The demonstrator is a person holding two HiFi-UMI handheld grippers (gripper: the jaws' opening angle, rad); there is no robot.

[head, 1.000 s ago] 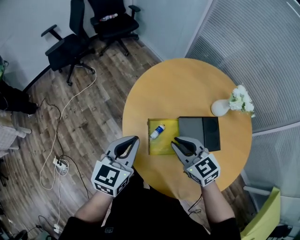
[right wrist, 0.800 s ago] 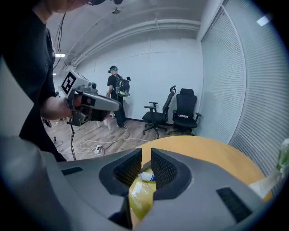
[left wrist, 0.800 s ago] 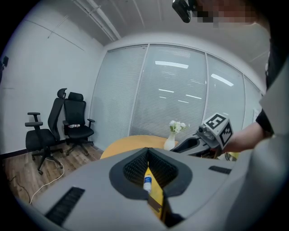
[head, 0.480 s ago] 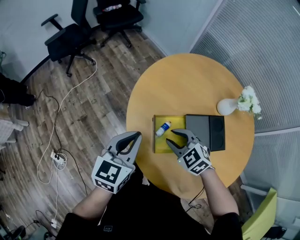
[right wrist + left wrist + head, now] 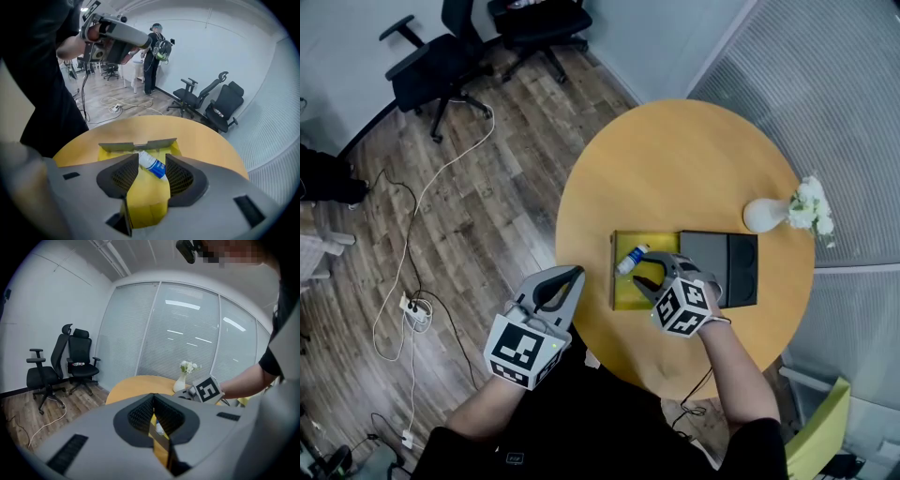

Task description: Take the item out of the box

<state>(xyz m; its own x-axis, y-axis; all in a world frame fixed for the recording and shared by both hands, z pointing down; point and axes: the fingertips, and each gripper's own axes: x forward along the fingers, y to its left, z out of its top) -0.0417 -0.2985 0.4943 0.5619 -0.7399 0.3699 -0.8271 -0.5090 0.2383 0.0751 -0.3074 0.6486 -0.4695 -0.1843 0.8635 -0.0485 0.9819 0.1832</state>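
Note:
A shallow box with a yellow inside [image 5: 628,292] lies open on the round wooden table [image 5: 675,159], its dark grey lid [image 5: 727,267] beside it on the right. A small white bottle with a blue label [image 5: 630,259] lies in the box. My right gripper [image 5: 649,269] points steeply down into the box. Its jaws have just been opening and stand open. In the right gripper view the bottle [image 5: 152,165] lies between the fingertips of the right gripper [image 5: 152,158], with the pads apart from it. My left gripper [image 5: 572,273] hovers at the table's left edge, shut on nothing.
A white vase with white flowers [image 5: 766,214] stands at the table's right rim. Black office chairs [image 5: 441,66] stand at the far wall. Cables and a power strip [image 5: 417,314] lie on the wood floor at the left. A person [image 5: 154,56] stands in the background of the right gripper view.
My right gripper has dropped toward the box, tilted steeply down, and its jaws have gone from shut to open. The left gripper has sunk a little.

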